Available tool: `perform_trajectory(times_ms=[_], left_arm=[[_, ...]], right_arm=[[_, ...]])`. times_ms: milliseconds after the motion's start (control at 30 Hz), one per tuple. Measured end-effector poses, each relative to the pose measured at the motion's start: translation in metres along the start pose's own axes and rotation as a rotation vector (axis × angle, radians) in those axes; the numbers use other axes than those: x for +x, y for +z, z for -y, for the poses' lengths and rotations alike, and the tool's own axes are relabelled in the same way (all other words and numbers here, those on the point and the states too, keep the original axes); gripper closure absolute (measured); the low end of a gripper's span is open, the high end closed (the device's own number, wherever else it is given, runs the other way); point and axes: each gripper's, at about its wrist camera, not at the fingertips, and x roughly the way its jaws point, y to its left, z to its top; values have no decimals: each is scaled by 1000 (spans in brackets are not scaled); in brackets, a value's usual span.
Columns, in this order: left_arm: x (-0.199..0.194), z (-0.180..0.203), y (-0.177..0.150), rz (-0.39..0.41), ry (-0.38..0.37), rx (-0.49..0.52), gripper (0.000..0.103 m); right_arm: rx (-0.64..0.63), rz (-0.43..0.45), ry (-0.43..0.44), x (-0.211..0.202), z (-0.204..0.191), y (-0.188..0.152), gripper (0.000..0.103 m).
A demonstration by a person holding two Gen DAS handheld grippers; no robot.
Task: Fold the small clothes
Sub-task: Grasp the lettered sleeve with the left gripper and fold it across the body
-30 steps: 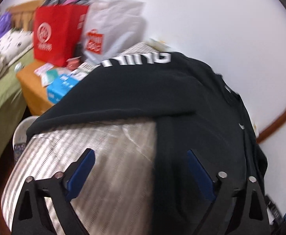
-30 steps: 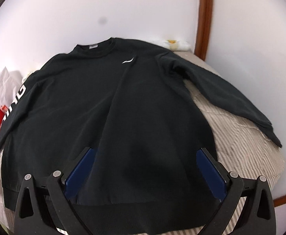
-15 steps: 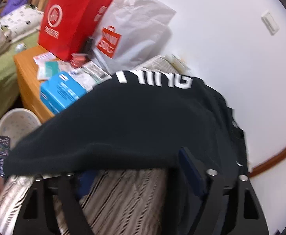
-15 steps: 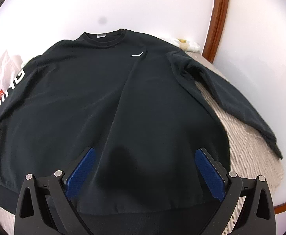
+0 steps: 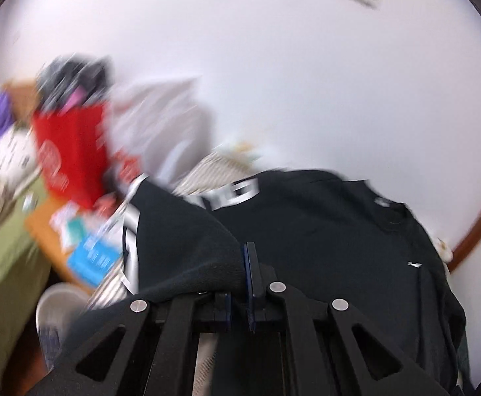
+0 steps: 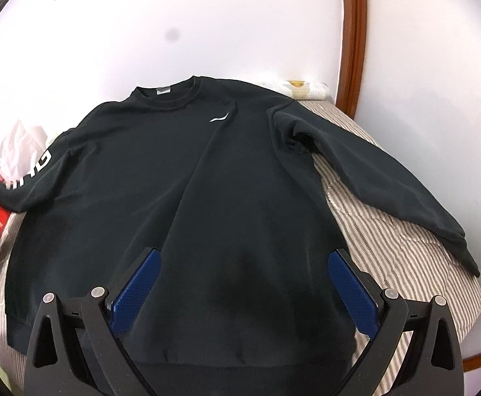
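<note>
Folding had barely begun: left claw [image 5: 240, 264] had just closed on the black sweatshirt's [image 6: 187, 198] left sleeve [image 5: 181, 241], right claw [image 6: 240, 283] stood open and empty, body and other sleeve [image 6: 372, 178] flat on the bed [image 6: 389, 231].

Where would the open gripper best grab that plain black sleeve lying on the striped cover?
Probably at the cuff of the plain black sleeve, coming from the bed's outer edge: it lies flat and straight on the striped quilted cover, its end free. The right gripper stands open above the hem.

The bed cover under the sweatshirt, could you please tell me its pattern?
Thin brown and white stripes on the bed cover, clearest in the right wrist view.
</note>
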Motion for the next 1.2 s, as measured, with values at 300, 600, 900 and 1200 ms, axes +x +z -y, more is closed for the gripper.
perform_trajectory(times_ms=[300, 600, 900, 1200], left_arm=[[19, 178, -13, 0, -189, 328, 96], [78, 239, -88, -228, -232, 463, 77], [3, 217, -107, -206, -386, 548, 36], [-21, 69, -90, -170, -125, 453, 29]], right_arm=[[-20, 17, -57, -12, 38, -8, 3], [-47, -45, -154, -10, 63, -37, 3], [-116, -7, -102, -5, 23, -16, 3], [-269, 40, 76, 6, -78, 20, 3]])
